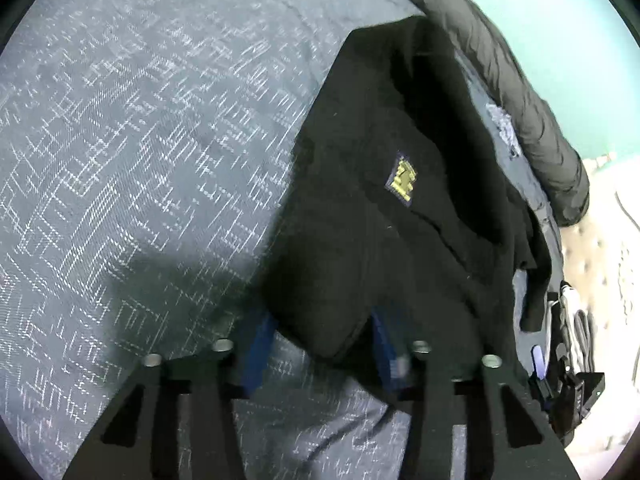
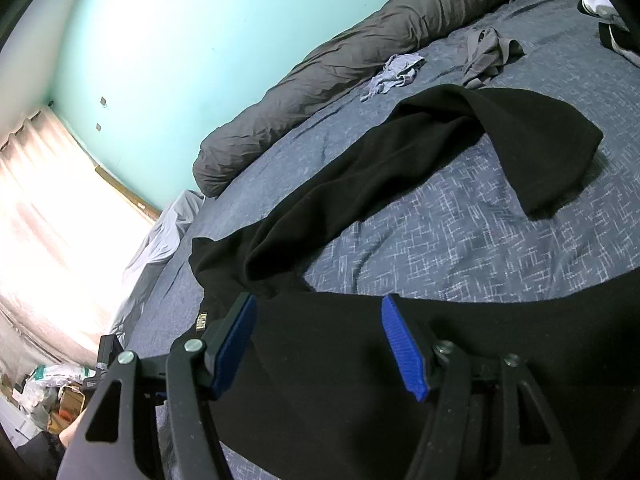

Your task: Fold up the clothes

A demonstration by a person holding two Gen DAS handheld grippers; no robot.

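Black garment is lying spread across the blue patterned bedspread, its sleeve running away from the right gripper toward the far right, so the long axis is stretching diagonally from the near fingers to the cuff. Right gripper is hovering directly over the near body of the cloth with its blue pads standing wide apart and gripping nothing; the fabric is lying beneath and between them. Left gripper is sitting at a raised hem of the same black garment, whose yellow chest badge is facing the camera. Its fingers are also standing apart, with a fold of cloth hanging down between them and partly hiding the pads; whether that fold is being pinched cannot be told. By judgement, the left gripper is the nearer to a graspable edge, and the coming fold is depending on bringing the sleeve inward along its axis toward the body. No containers are showing. Grey rolled duvet is lying along the far side of the bed, with two small crumpled garments resting just beside it.
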